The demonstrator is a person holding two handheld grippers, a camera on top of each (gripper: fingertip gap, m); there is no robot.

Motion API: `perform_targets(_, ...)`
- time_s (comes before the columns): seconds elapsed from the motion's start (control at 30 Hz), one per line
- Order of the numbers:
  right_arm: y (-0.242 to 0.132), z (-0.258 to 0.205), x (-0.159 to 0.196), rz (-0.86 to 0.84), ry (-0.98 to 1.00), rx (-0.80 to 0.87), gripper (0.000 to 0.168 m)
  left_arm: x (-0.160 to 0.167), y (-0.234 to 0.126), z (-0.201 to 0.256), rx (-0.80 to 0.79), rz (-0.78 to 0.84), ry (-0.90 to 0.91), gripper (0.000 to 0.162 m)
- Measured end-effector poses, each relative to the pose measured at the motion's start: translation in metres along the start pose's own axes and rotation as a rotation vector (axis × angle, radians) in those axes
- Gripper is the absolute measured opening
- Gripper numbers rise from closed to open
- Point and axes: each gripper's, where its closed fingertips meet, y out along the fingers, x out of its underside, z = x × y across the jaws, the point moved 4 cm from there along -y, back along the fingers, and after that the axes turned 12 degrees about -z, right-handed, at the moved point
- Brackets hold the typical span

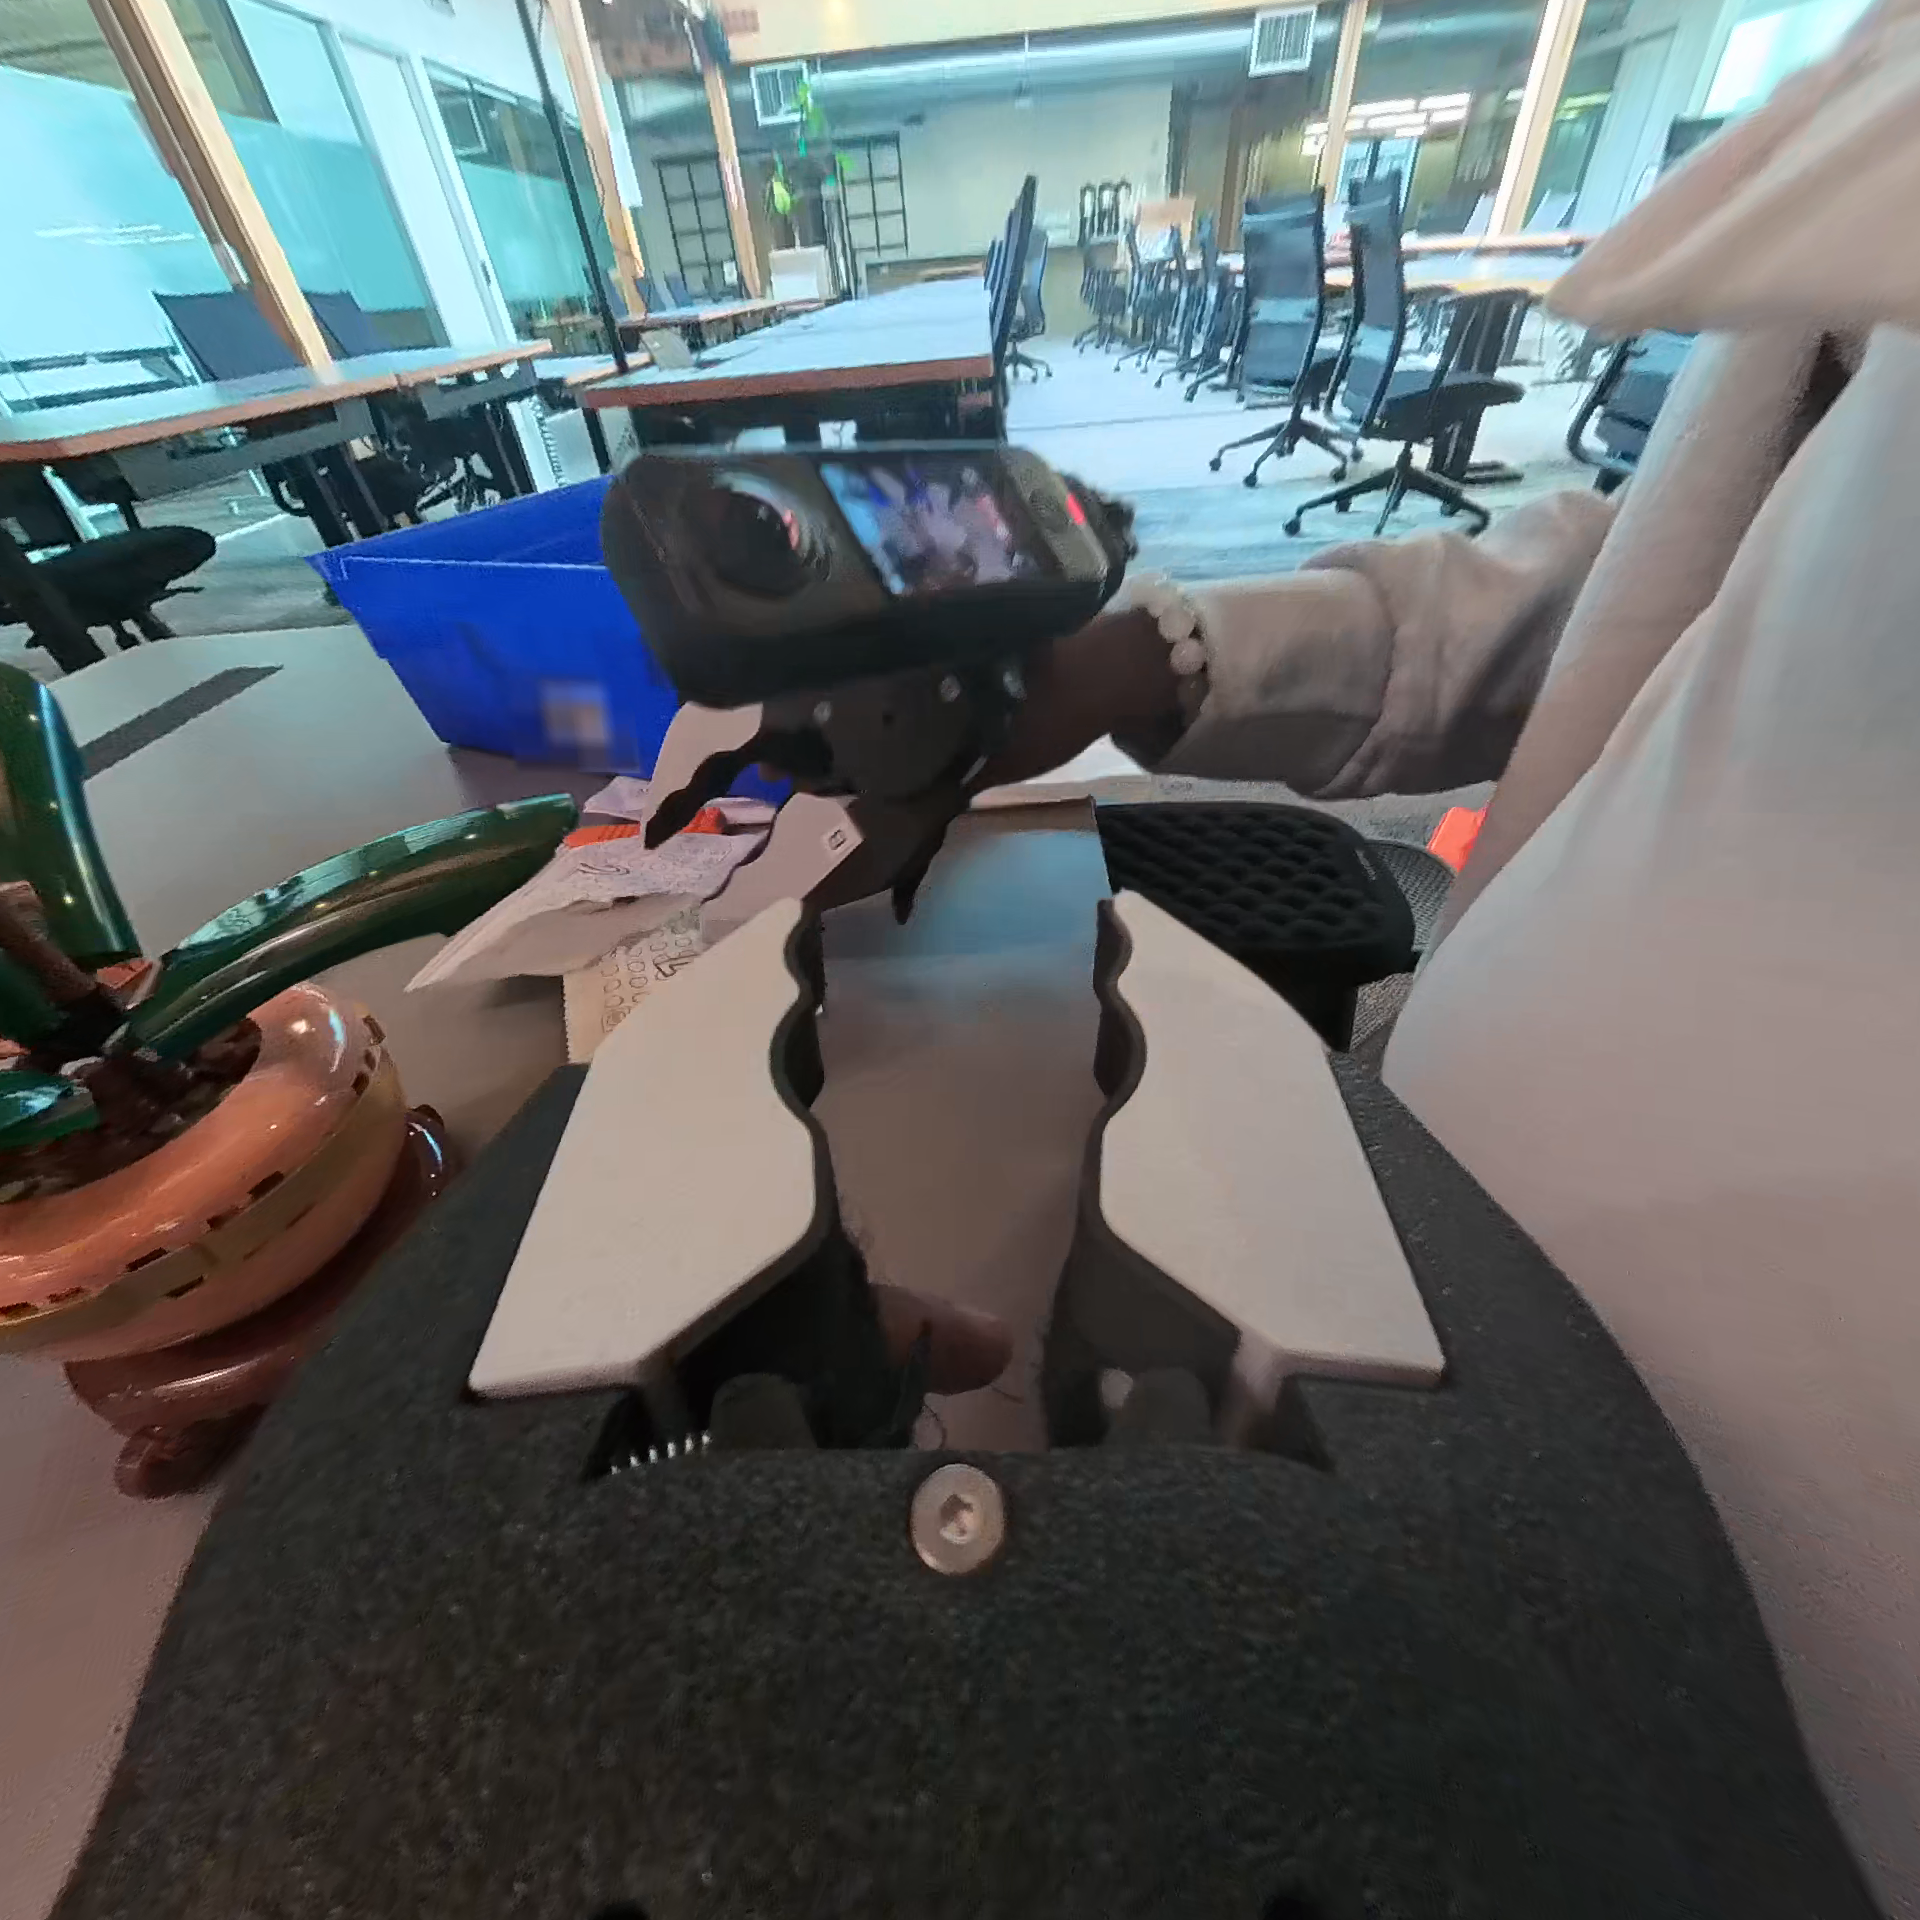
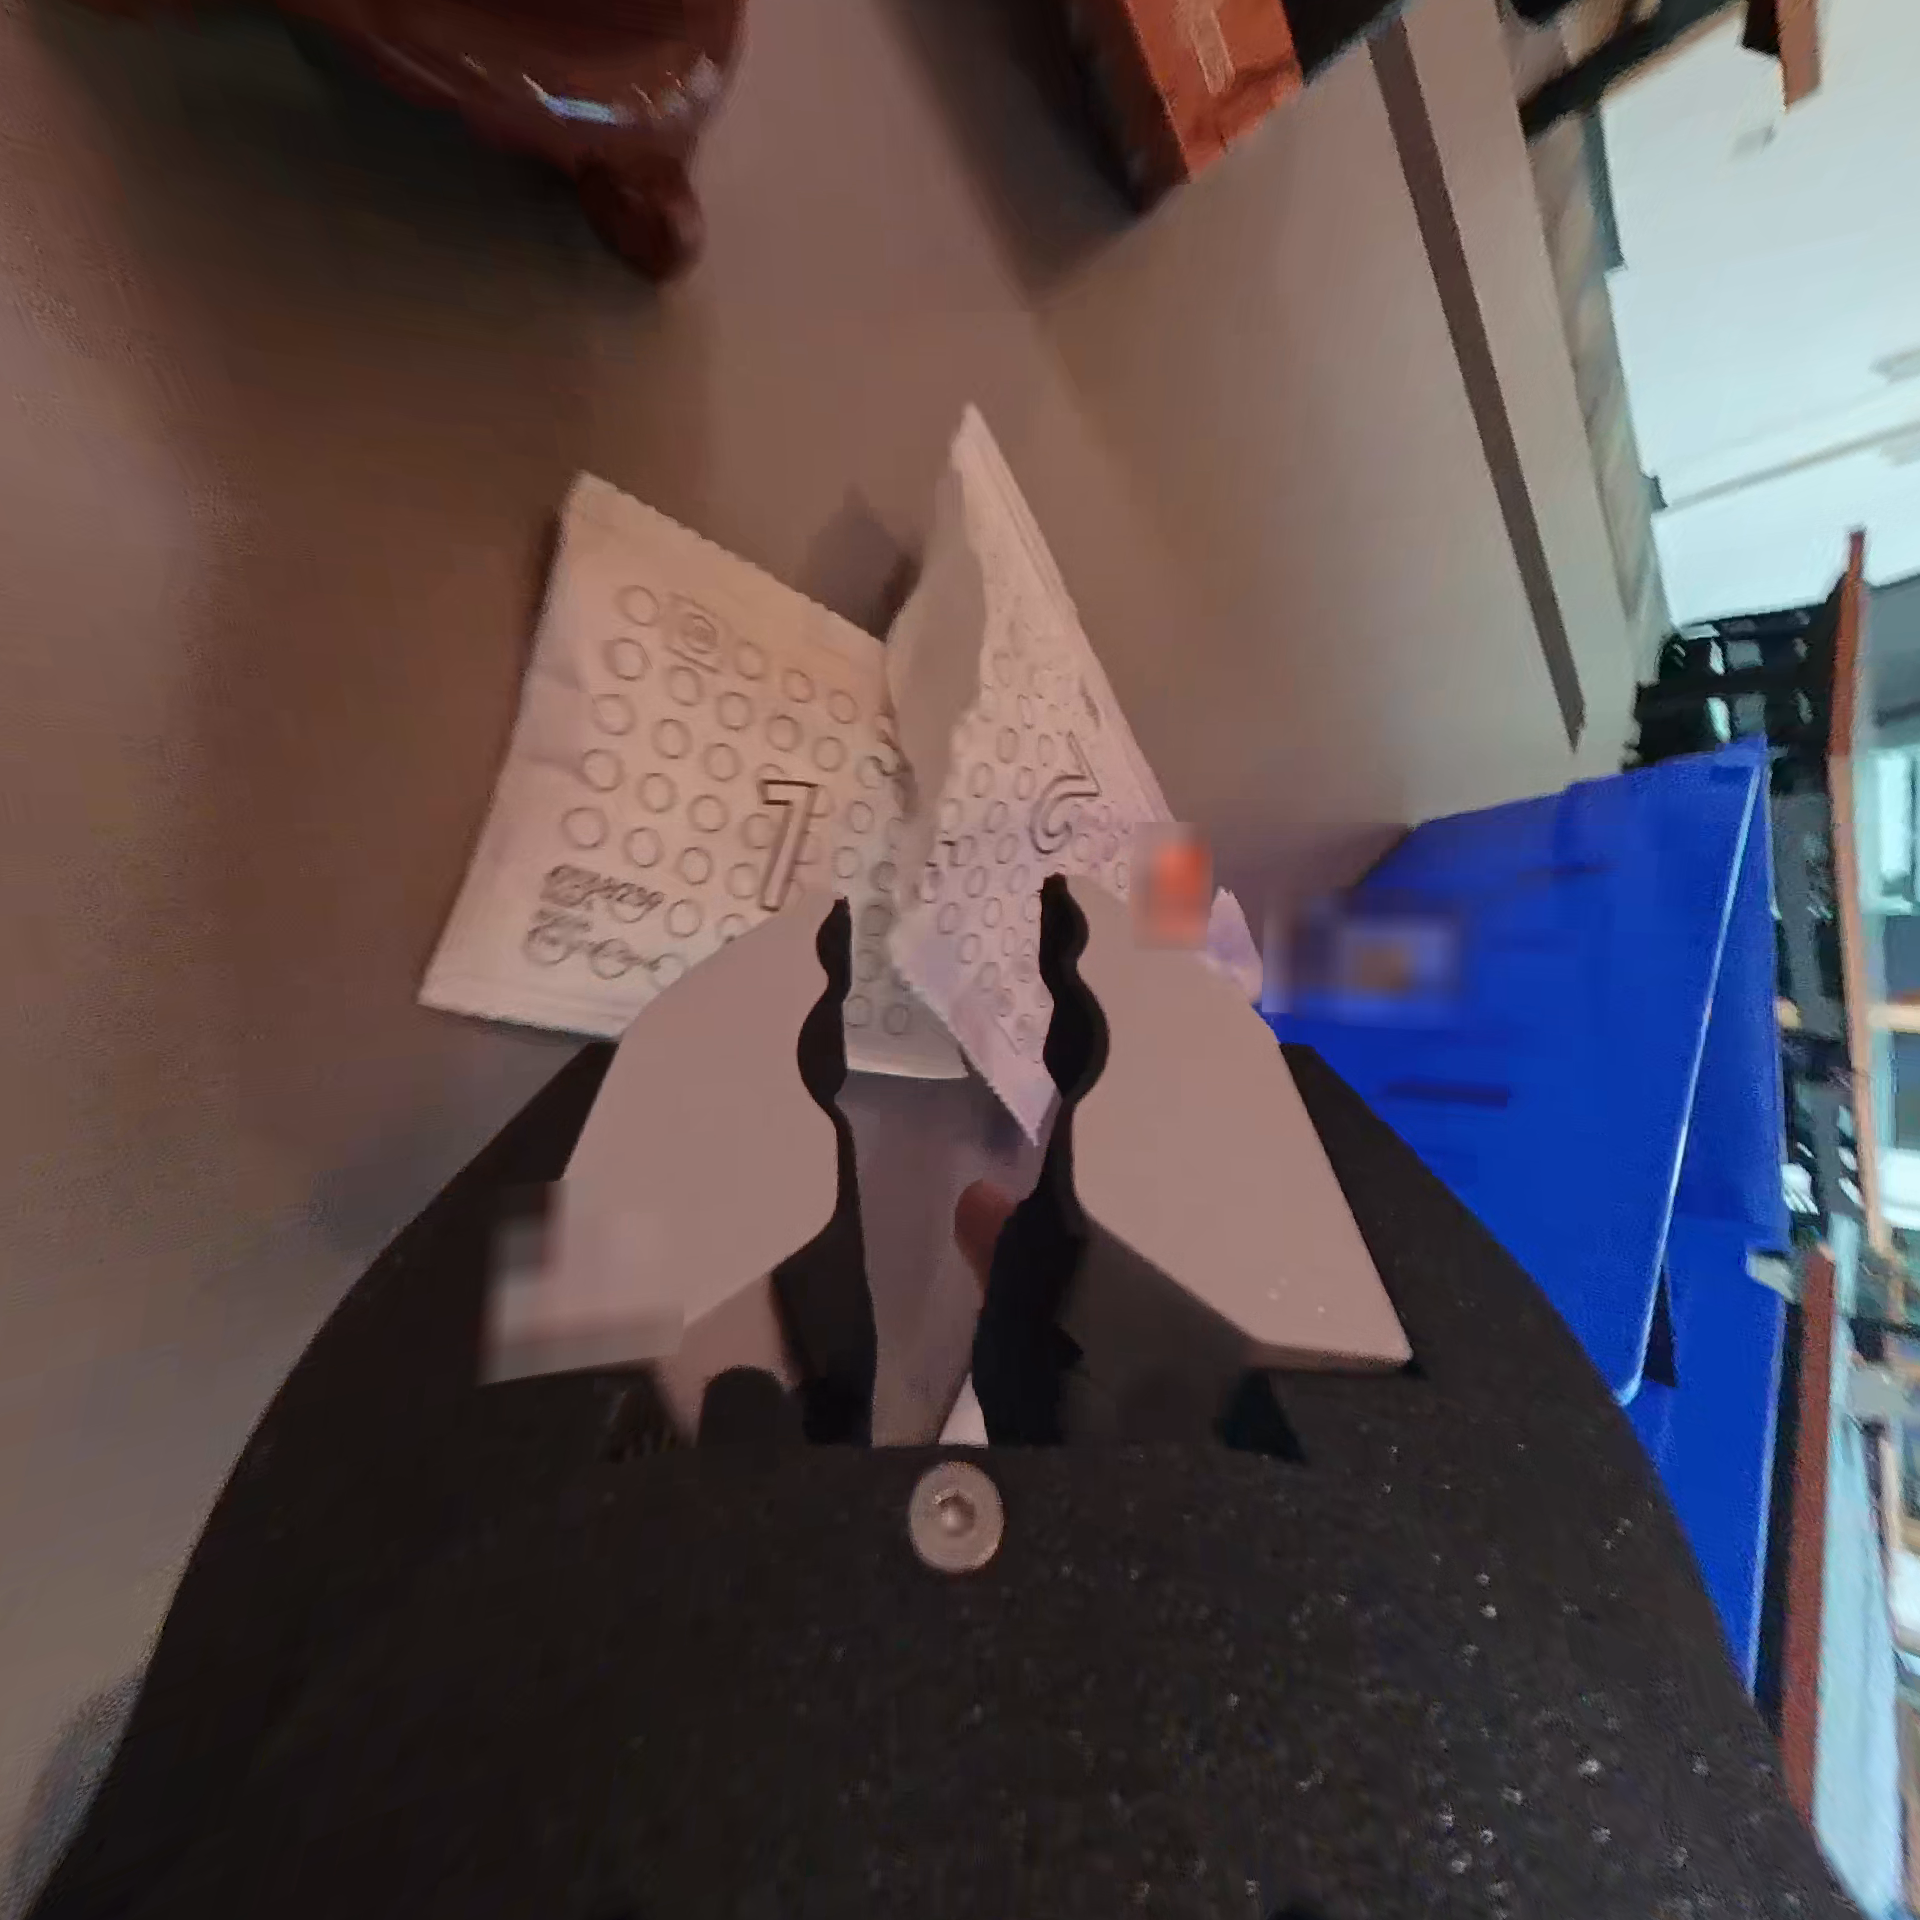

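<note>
Far left: potted plant (image 1: 156, 1122) on grey table (image 1: 260, 748), clear of both tools. Left gripper (image 1: 956, 956) held low over table, jaws spread, nothing between them. Beyond it, 2 torn white paper bags (image 2: 727, 790) lie overlapped. Right gripper (image 2: 945, 914) angled down just above bags, jaws spread, not pinching. Blue bin (image 2: 1558, 1039) stands right of the bags

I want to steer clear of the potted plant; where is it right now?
In the left wrist view the potted plant stands on the grey table at the far left, beside the left gripper.
</note>
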Motion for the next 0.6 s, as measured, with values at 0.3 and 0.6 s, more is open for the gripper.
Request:
perform_targets(0.3, -0.002, 0.026, 0.000, 0.044, 0.062, -0.001, 0.001, -0.001, -0.002, -0.004, 0.092, 0.087, -0.136, 0.034)
perform_targets(0.6, -0.072, 0.102, 0.011, 0.277, 0.245, -0.345, 0.001, -0.003, 0.009, 0.007, 0.068, 0.087, -0.014, 0.044)
